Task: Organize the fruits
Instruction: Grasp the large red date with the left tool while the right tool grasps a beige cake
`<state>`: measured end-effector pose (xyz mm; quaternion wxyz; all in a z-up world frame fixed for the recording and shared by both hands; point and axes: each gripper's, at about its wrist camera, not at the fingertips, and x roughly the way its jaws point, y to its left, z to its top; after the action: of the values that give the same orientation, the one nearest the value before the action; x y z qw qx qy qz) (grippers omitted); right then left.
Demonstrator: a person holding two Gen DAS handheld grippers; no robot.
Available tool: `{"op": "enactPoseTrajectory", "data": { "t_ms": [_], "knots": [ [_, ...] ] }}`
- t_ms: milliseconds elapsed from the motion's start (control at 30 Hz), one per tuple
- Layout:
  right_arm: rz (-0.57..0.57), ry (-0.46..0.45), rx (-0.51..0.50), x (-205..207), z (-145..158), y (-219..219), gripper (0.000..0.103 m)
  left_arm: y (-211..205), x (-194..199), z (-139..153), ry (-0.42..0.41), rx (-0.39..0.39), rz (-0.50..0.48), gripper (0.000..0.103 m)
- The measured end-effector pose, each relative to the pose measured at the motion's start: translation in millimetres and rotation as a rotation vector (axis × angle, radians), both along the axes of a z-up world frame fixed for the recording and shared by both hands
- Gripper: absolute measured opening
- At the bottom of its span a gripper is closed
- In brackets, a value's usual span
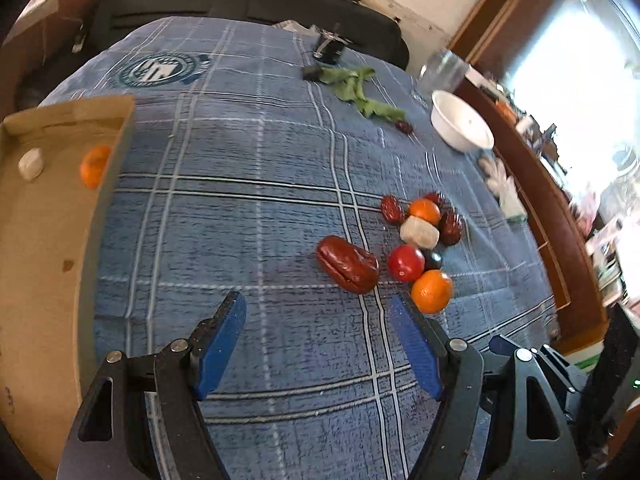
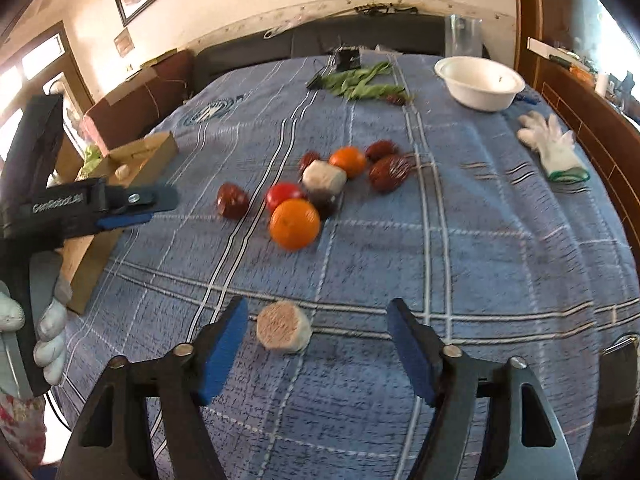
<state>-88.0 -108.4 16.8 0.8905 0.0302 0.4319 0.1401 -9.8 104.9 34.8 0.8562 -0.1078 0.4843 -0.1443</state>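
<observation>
A pile of fruit lies on the blue plaid cloth: a large red date [image 1: 347,264], a tomato [image 1: 406,263], an orange [image 1: 432,291] and, behind them, another orange, a white chunk and more dates. My left gripper [image 1: 318,312] is open just in front of the large date, with only cloth between its fingers. My right gripper [image 2: 318,316] is open too. A round white chunk [image 2: 283,332] lies between its fingers, nearer the left one and touched by neither pad. Beyond it are the near orange [image 2: 295,224] and the tomato [image 2: 285,196].
A cardboard box [image 1: 48,240] at the left holds an orange [image 1: 95,166] and a white chunk [image 1: 31,164]. A white bowl [image 2: 480,82], green leaves [image 2: 360,80], a glass and a white glove [image 2: 554,148] lie toward the far and right edges. A gloved hand [image 2: 48,332] holds the left gripper.
</observation>
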Motion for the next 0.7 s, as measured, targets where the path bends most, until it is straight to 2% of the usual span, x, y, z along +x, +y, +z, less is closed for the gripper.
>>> {"op": "enactPoseTrajectory", "data": {
  "t_ms": [67, 300, 467, 567, 633, 667, 700],
  "knots": [
    [0.008, 0.007, 0.005, -1, -4, 1, 0.065, -11, 3, -2, -0.016, 0.042, -0.024, 0.074],
    [0.023, 0.032, 0.013, -1, -12, 5, 0.064, -42, 14, -11, -0.07, 0.168, -0.084, 0.074],
    [0.038, 0.036, 0.008, 3, -15, 9, 0.064, -48, 27, -22, -0.037, 0.177, -0.082, 0.074],
    [0.043, 0.03, -0.01, 5, -15, 12, 0.063, -51, 26, -24, -0.049, 0.187, -0.082, 0.073],
    [0.045, 0.026, -0.029, 5, -15, 14, 0.056, -55, 24, -24, -0.066, 0.211, -0.086, 0.062],
    [0.047, 0.024, -0.036, 5, -15, 15, 0.055, -58, 22, -24, -0.079, 0.249, -0.088, 0.047],
    [0.051, 0.023, -0.039, 5, -15, 16, 0.053, -61, 21, -24, -0.089, 0.279, -0.094, 0.04]
  ]
}}
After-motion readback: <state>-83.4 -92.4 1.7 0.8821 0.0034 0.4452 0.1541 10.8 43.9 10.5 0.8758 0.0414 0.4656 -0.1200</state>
